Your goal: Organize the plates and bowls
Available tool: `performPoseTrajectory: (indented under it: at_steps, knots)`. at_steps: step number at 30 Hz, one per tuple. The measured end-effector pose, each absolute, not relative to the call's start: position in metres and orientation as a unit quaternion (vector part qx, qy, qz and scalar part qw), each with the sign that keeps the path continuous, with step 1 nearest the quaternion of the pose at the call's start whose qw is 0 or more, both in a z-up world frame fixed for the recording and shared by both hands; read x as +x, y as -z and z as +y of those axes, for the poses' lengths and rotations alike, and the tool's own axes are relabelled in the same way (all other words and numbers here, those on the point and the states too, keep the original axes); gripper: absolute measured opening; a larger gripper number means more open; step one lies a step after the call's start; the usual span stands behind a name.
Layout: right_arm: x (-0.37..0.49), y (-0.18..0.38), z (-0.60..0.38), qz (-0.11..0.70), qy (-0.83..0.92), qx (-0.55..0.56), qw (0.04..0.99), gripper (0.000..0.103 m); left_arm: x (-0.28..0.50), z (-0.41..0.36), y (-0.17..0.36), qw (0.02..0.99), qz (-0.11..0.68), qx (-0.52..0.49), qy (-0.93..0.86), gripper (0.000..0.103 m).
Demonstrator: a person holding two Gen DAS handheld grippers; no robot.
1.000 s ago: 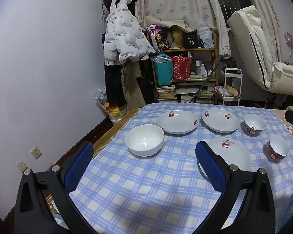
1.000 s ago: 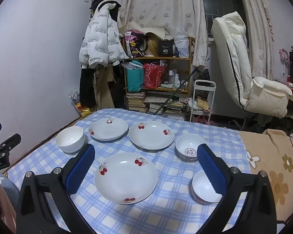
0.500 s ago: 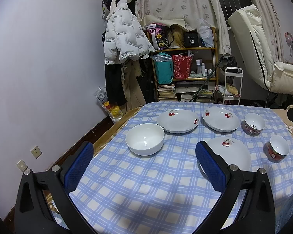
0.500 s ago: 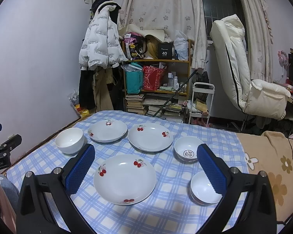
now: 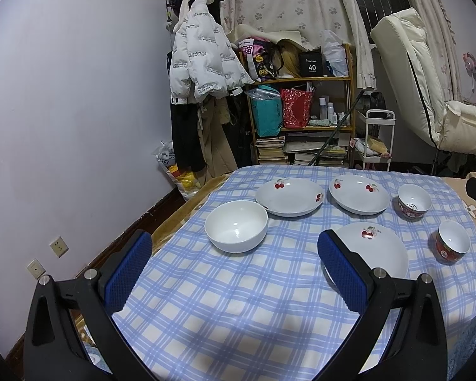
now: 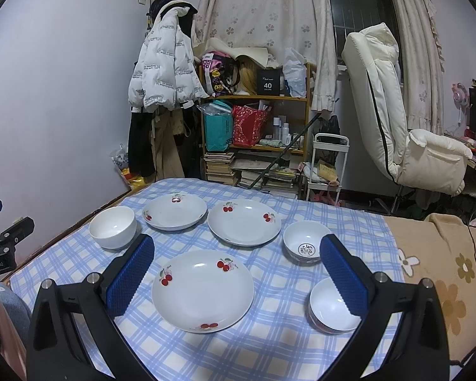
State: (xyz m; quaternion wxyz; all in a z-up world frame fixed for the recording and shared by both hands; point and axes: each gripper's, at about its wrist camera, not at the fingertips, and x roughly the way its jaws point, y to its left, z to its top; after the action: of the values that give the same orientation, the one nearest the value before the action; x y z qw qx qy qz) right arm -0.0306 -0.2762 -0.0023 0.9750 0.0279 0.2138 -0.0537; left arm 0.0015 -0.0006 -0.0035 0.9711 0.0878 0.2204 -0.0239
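While poised above tablecloth [image 5: 238, 301], left gripper [image 5: 234, 270], right gripper [image 6: 238, 273] both spread, empty.

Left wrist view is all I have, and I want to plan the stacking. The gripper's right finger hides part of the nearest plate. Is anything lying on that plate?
Observer: No. The right wrist view shows the nearest plate whole, with nothing on it and only cherry prints on its surface.
Operator: Is the right gripper ready to take it?
Observer: The right gripper hangs open and empty above the cloth, not touching the plate.
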Motion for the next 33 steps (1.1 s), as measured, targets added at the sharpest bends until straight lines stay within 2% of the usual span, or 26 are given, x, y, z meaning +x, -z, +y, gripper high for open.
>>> performPoseTrajectory:
  at_steps: [33]
  knots:
    - [-0.0306, 0.0069, -0.2748, 0.214, 0.056, 0.028, 0.975, 0.103, 0.002, 0.0019, 0.0103, 0.971, 0.221, 0.089, 0.024, 0.102]
